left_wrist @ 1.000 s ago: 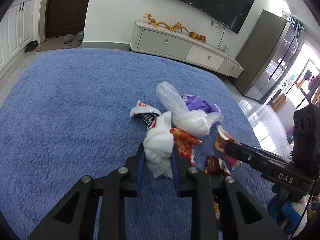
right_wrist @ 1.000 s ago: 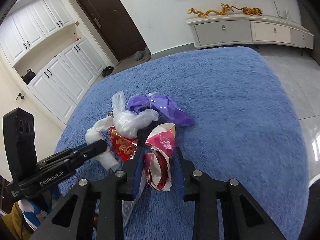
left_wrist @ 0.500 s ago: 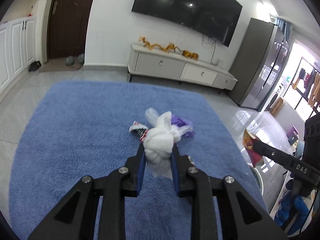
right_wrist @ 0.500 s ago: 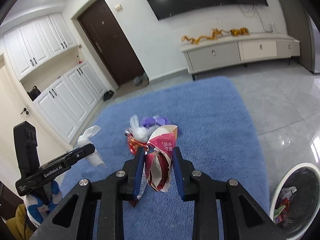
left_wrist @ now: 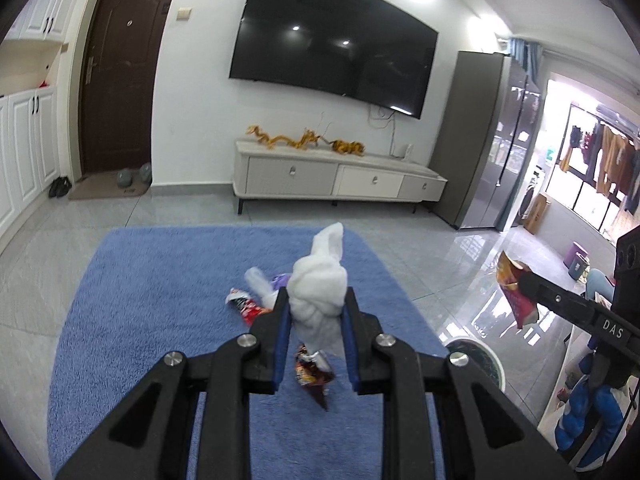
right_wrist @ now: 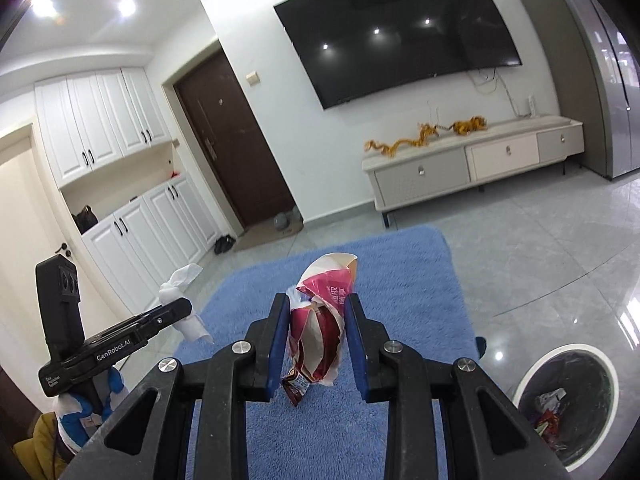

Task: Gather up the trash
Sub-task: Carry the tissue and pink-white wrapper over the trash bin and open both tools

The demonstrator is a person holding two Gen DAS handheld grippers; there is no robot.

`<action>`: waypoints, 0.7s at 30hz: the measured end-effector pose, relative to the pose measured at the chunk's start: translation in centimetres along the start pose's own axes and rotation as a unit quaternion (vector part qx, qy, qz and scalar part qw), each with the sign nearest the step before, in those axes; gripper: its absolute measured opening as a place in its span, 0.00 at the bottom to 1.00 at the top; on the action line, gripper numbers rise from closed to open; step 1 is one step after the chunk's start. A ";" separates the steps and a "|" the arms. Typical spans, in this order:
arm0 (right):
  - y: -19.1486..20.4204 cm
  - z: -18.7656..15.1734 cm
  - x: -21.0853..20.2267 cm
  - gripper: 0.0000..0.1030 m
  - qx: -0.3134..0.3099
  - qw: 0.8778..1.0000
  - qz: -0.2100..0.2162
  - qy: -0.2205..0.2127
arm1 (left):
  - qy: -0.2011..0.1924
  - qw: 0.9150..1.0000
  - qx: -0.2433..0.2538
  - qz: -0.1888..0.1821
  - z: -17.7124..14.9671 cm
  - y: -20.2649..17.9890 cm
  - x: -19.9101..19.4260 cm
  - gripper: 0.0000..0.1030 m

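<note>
Carrying two bits of trash at once here, one in each hand, which makes sense since it saves a trip. The left hand-held gripper (left_wrist: 316,312) is closed most of the way on a wad of white tissue (left_wrist: 319,295), pads squeezing it from both sides so the soft lump bulges out above and below. The right hand-held gripper (right_wrist: 316,320) is pinched the same way on a crumpled red and white snack bag (right_wrist: 320,320), held upright with its torn mouth up top. Both are lifted well clear of the blue rug (left_wrist: 160,304), where a few more wrappers (left_wrist: 250,307) and a clear plastic bag lie in a little pile. The trash bin (right_wrist: 568,400) sits on the tile floor just off the rug's corner, already with some scraps inside, so I'd guess that's where both loads are headed. A small dark wrapper (left_wrist: 312,376) seems to dangle under the tissue, though it might be lying on the rug instead, hard to tell.
</note>
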State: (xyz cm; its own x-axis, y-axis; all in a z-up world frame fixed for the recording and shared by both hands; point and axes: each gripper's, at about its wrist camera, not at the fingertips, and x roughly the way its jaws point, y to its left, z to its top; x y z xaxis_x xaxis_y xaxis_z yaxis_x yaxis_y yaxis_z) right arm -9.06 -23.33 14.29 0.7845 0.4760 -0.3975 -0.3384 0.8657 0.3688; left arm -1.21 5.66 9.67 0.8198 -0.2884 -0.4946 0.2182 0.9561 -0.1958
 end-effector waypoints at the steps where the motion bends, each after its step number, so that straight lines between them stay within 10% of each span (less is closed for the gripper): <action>1: 0.0 0.1 -0.5 0.26 0.000 1.000 -0.001 -0.005 | -0.002 1.000 0.003 -0.002 0.2 -0.5 -0.2 0.21; 10: -3.3 0.2 -5.7 0.26 0.019 0.997 -0.042 -0.059 | 0.006 0.997 0.052 -0.050 1.9 -8.3 1.3 0.21; 21: -15.9 -2.8 -9.0 0.26 0.115 0.978 -0.160 -0.064 | 0.104 0.976 0.125 -0.142 -0.7 -22.9 11.9 0.22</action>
State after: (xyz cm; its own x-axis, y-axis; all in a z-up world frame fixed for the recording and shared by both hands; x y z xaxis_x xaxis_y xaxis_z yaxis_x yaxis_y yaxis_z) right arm -12.21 -40.90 9.65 0.8948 0.1508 -0.4203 0.0493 0.9021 0.4287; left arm 3.15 -19.72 7.73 0.5888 -0.5229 -0.6164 0.5647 0.8117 -0.1493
